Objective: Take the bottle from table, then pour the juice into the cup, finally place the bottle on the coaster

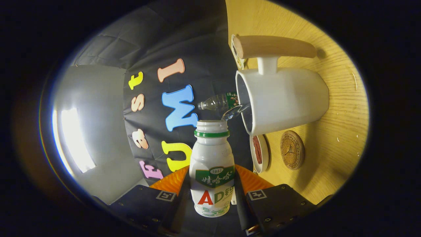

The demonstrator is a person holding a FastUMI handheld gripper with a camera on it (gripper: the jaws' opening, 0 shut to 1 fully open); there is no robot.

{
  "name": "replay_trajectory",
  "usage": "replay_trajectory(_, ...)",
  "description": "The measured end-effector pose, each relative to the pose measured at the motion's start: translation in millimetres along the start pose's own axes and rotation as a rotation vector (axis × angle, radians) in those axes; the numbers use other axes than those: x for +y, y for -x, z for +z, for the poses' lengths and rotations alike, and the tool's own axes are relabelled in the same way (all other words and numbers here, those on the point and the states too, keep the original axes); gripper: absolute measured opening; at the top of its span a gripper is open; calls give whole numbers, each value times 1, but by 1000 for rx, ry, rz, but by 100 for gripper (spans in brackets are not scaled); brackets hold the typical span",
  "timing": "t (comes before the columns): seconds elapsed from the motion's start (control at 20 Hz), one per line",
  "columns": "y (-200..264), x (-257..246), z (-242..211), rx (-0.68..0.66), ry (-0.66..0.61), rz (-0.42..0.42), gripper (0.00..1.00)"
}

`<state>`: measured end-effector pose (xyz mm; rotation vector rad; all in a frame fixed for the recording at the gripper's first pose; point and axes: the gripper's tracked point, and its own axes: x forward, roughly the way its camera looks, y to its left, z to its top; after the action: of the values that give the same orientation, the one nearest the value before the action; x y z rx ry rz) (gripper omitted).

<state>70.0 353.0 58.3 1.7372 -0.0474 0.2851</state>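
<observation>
Both fingers of the gripper are clamped on the bottle, one pressing each side of its lower body, so it's held firmly btwn them w/ its base toward the camera and its neck pointing ahead. Bottle is a small white plastic drink type w/ a green ring under the mouth, a green band label and big red and green lettering below it; cap is off, mouth open. View is rolled sideways: the wooden table stands like a wall beside the bottle, so the bottle is tipped over roughly level w/ the tabletop. Just beyond the bottle mouth and a bit to one side sits the cup, a white mug w/ a light wooden bar handle on a white stem; its open rim faces the bottle's mouth, near but not touching. Can't tell if any juice is running out; no stream is clear. At the cup rim there's a clear plastic bottle w/ a green label, farther off, plus a glassy curved bit by the rim that I can't ID. On the table by the cup's base lie two round things: a white-rimmed disc w/ a dark reddish centre, edge-on, and next to it a round cork coaster w/ a stamped emblem. Coaster is bare, well apart from the held bottle.
</observation>
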Motion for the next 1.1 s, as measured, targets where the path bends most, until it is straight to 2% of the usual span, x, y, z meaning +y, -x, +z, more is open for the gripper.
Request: replay_trajectory(1.1,1,10,7,-59,-101,42,64)
